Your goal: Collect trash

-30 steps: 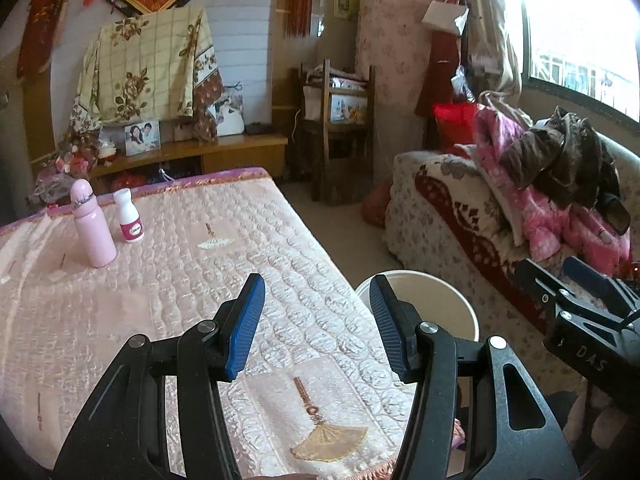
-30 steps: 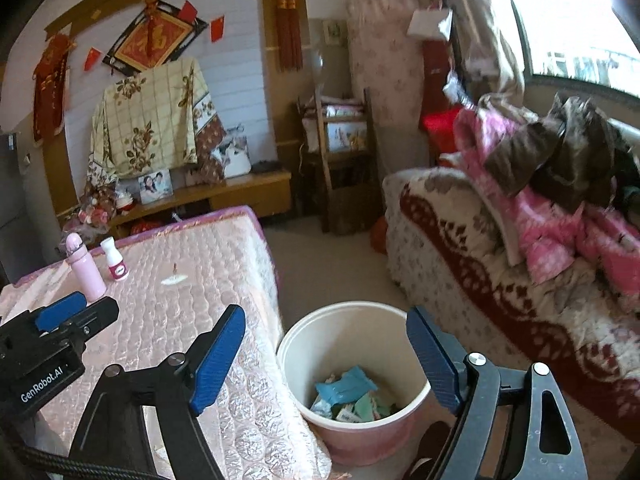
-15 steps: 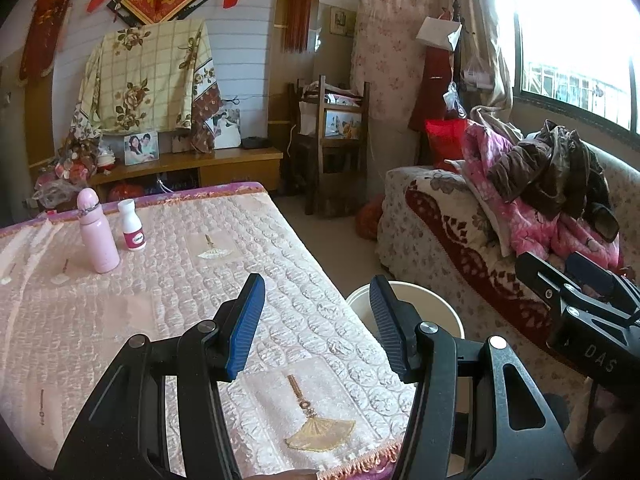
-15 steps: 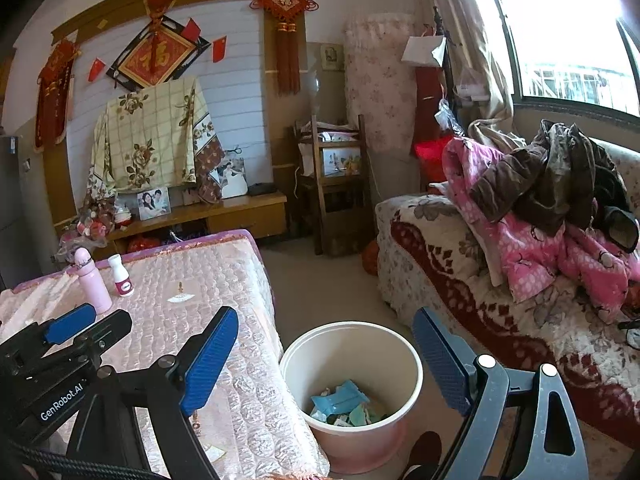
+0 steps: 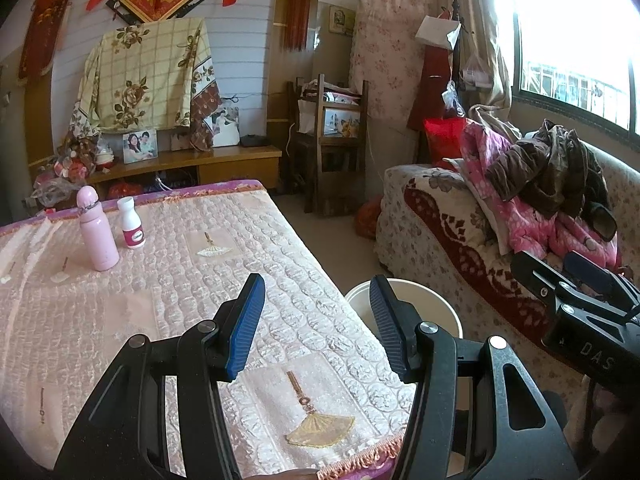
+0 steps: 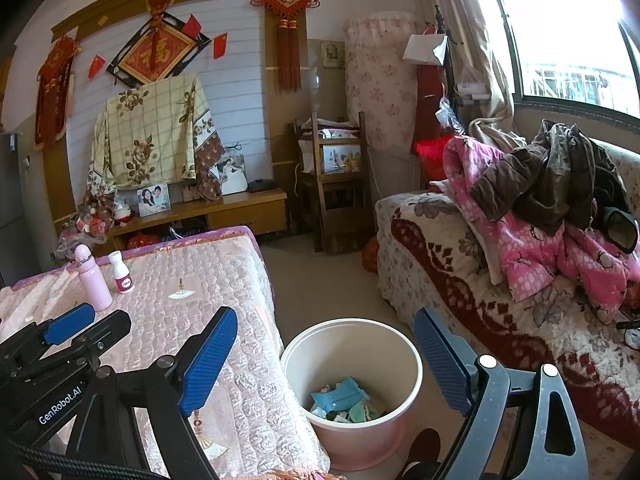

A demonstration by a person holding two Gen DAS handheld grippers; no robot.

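Claws (image 6: 326, 344) gape above round plastic bin (image 6: 352, 364).

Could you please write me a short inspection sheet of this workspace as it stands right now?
Surface: table under a pink quilted cloth.
Job's things: pink bin on the floor beside the table, wrappers in its bottom.
Clutter: pink bottle and small white bottle upright at the table's far end; no loose trash seen.
Grippers: left gripper and right gripper, jaws apart, holding nothing.
Cables: black cord by the left gripper.
Surroundings: sofa piled with clothes, wooden chair, low cabinet, window.
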